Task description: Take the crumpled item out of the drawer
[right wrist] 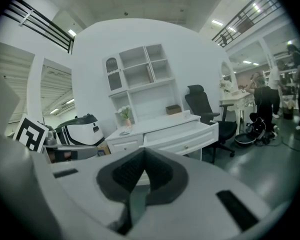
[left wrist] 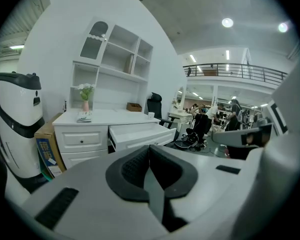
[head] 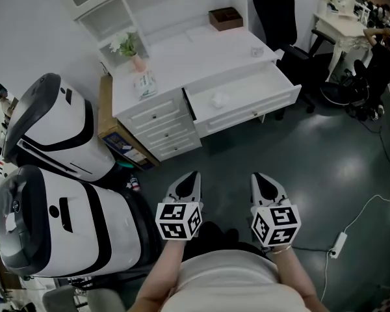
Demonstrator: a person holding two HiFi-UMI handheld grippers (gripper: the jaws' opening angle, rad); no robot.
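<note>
A white desk (head: 182, 57) stands ahead with its wide drawer (head: 247, 99) pulled out. Inside the drawer lies a small white crumpled item (head: 219, 99). My left gripper (head: 190, 179) and right gripper (head: 263, 181) hover side by side over the dark floor, well short of the drawer. Both are shut with nothing between the jaws. In the left gripper view the open drawer (left wrist: 140, 134) shows beyond the closed jaws; in the right gripper view the same drawer (right wrist: 182, 136) shows too. The crumpled item is hidden in both gripper views.
Two big white and black machines (head: 52, 174) stand at the left. A cardboard box (head: 120, 142) sits beside the desk. A black office chair (head: 283, 25) is right of the desk. A power strip and cable (head: 341, 239) lie on the floor. On the desk stand a flower vase (head: 133, 51) and a brown box (head: 225, 18).
</note>
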